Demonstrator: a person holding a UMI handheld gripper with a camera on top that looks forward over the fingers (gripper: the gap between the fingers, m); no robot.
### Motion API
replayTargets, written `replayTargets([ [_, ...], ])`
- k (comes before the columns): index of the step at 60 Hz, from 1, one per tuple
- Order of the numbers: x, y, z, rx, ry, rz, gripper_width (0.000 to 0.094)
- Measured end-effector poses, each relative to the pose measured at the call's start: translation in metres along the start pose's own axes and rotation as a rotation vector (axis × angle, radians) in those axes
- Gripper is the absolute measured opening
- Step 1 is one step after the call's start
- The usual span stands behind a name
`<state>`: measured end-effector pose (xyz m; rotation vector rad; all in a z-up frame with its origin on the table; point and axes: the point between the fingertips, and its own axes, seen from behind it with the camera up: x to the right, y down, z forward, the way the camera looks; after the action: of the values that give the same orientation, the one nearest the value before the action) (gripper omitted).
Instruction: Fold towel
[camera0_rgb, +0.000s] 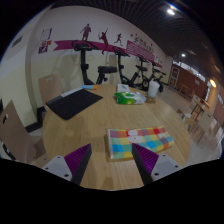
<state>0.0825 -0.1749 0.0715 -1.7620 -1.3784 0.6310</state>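
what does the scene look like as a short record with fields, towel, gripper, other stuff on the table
surface: wooden table
towel: multicoloured checked towel, lying flat on the table just ahead of the fingers
gripper: gripper open, nothing between the fingers, purple pads showing
other items: black mat further back; green and white package beyond the towel
background: exercise machines along a wall
task state: towel not yet gripped

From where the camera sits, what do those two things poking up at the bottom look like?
They are the two fingers of a hand-held gripper. Each finger is a dark, wedge-shaped piece that tapers forward, with a bright magenta-purple pad on its inner face and a pale patch on its outer edge. No cables, markings, hand or sleeve show. The jaws stand apart, with the multicoloured checked towel just ahead on the wooden table.
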Motion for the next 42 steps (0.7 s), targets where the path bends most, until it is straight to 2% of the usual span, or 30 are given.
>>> replayTargets([
  [11, 0.007, 0.004, 0.070, -0.041, -0.017, -0.036, 0.0845],
  [20, 0.005, 0.021, 0.101, -0.094, -0.038, -0.067, 0.0759],
  [25, -0.001, 0.026, 0.105, -0.090, -0.063, -0.091, 0.0447],
  [30, 0.000, 0.027, 0.105, -0.092, -0.043, -0.122, 0.0117],
  [32, 0.002, 0.029, 0.105, -0.104, -0.017, -0.141, 0.0043],
  [37, 0.000, 0.030, 0.103, -0.134, -0.009, -0.171, 0.0024],
  [42, -0.011, 0.030, 0.100, -0.175, -0.075, -0.101, 0.0012],
])
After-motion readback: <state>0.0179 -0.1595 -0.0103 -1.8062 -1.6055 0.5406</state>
